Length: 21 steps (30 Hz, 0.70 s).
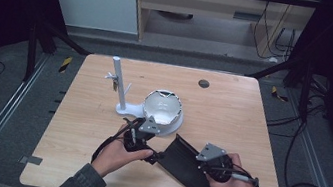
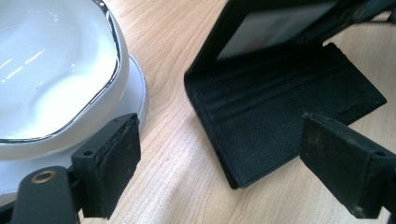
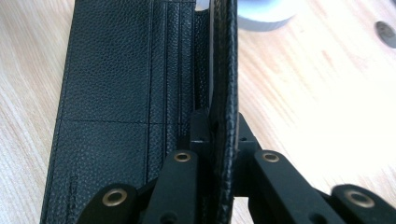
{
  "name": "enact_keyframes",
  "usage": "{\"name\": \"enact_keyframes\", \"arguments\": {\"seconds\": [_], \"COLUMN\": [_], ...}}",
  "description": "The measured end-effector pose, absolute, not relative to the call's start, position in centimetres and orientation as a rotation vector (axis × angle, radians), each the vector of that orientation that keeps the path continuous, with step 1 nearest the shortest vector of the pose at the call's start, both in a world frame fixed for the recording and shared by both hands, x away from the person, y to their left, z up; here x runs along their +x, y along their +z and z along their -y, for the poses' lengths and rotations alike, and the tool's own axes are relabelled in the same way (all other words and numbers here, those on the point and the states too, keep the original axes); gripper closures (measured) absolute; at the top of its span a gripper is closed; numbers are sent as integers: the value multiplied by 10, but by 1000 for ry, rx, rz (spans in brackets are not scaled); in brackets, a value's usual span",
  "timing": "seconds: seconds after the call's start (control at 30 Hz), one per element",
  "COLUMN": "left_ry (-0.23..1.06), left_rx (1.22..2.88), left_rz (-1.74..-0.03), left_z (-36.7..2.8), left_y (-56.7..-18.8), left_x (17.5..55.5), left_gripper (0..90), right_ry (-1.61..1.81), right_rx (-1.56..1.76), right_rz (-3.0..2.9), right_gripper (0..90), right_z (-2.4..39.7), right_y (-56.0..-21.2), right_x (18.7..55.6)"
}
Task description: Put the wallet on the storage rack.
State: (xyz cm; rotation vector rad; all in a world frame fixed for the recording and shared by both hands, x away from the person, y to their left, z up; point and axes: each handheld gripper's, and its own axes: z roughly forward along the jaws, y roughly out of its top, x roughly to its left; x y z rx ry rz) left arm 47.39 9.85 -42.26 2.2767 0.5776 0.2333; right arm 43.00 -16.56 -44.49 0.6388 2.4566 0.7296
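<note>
Where the wooden table (image 1: 232,114) carries the work, crowded just behind the left gripper (image 1: 140,137) by a white bowl (image 1: 162,107) on a round white base (image 2: 135,93), with a white post stand (image 1: 119,83) rising beside it and a dark round hole (image 1: 203,83) farther back. Lying near the front edge between both hands, a black leather wallet (image 1: 188,165), opened, one half flat on the wood with card slots showing, the other flap lifted upright. Cut off at the frame top in the left gripper view, that raised flap and its pale window pocket (image 2: 275,28); bowl rim partly out of frame too. Blocked in the high view by the grey plates and hands, both sets of jaws. Hard to make out, any print on the leather. Left gripper (image 2: 219,154) jaws spread wide, nothing pressed between, wallet edge lying between the pads but untouched. Right gripper (image 3: 219,135) jaws closed tight on the upright flap, pinching its edge from both sides.
</note>
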Motion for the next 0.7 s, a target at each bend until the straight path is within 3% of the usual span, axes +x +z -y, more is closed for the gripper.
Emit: {"name": "enact_keyframes", "arguments": {"seconds": [0.7], "left_ry": [274], "left_rx": [2287], "left_rz": [-463], "left_z": [-87], "left_y": [-389], "left_x": [480], "left_gripper": [106], "right_ry": [1081], "right_rx": [640], "right_rz": [-2181], "right_gripper": [843], "right_z": [207], "right_y": [-409], "right_x": [419]}}
